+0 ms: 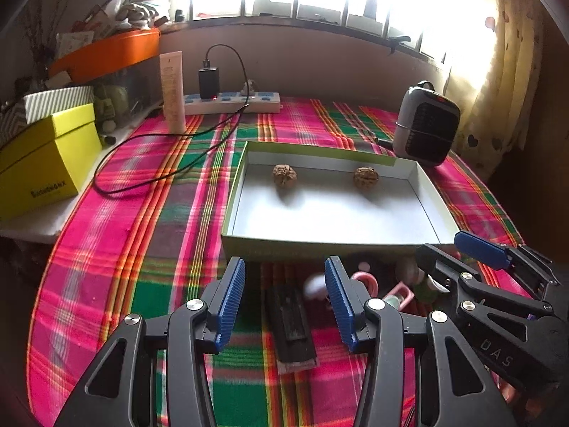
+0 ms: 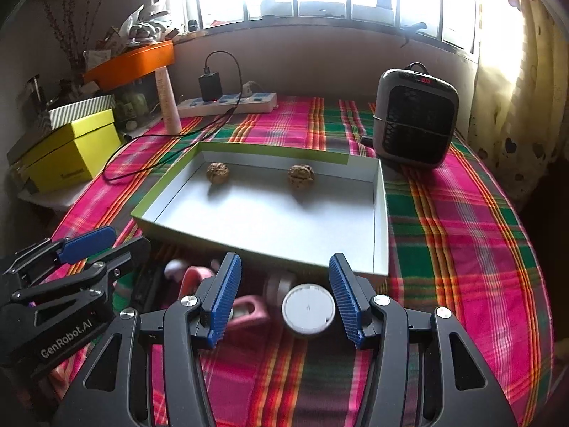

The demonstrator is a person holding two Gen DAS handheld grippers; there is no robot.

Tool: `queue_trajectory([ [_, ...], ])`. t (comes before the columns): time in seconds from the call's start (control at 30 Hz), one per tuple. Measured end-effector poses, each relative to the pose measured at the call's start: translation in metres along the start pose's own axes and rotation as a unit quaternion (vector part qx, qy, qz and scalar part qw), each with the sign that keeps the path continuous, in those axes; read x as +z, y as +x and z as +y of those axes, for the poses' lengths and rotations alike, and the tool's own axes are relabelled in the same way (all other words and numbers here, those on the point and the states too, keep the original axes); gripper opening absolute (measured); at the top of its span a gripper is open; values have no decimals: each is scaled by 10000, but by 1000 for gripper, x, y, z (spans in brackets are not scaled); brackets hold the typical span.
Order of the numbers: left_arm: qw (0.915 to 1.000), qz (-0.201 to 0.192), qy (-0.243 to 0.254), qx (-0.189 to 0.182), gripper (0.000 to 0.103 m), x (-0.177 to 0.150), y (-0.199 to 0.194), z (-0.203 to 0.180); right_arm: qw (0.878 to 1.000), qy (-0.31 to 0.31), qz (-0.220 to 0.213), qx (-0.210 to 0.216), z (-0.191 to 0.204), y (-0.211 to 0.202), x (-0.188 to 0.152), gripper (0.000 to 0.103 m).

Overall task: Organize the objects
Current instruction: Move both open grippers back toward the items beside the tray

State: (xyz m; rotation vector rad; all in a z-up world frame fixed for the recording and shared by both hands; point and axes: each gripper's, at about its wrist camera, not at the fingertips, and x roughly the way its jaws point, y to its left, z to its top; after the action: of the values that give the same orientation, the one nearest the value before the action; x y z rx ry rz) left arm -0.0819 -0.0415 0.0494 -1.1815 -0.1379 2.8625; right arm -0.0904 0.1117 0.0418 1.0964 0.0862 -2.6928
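Left wrist view: left gripper point(image 1: 284, 277) has its ribbed blue pads spread, nothing between them, hovering over the pink-green-orange plaid woven tablecloth point(image 1: 149, 235). Under it lies a flat black rectangular bar-shaped object point(image 1: 291, 323), hard and matte, edges blurred, can't identify it. Just beyond sits the shallow rectangular cardboard tray with green outside and pale grey inside point(image 1: 419, 185), two wrinkled brown walnuts point(image 1: 284, 175) point(image 1: 365, 177) well apart near its far wall. Small clutter (pink loop-shaped piece point(image 1: 366, 279), something white and round) sits between the tray's near wall and the grippers, mostly hidden

Risks here: the bar is low and flat, so pads may slide over it or snag and bunch the cloth. Tray is light card, a nudge on the near wall shifts it and the round walnuts roll. Right gripper point(image 1: 441, 249) is close beside, so the two can collide

Right wrist view: right gripper point(image 2: 284, 277) also spread, empty, straddling a round white smooth-topped lid or jar point(image 2: 308, 309) without touching it. Pink plastic handle-like piece point(image 2: 249, 311) just beside the left pad. Left gripper point(image 2: 99, 242) crowds in from the left edge

Risks: smooth round top gives little purchase, can squirt out sideways on closing. Left pad may catch the pink piece too. Black cable point(image 2: 153, 163) loops near the tray's far corner, dragging the tray could hook it
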Motion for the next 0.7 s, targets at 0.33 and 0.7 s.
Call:
queue_trajectory([
  [0.33,9997,156,-80,-159,49,-25,-6,9,9999,-77,-78,82,-2,-12,-21,53],
  [0.7,9983,361,-132,-435,51,-44,-3,11,9996,-167,-75,228,2,-17,-35,53],
])
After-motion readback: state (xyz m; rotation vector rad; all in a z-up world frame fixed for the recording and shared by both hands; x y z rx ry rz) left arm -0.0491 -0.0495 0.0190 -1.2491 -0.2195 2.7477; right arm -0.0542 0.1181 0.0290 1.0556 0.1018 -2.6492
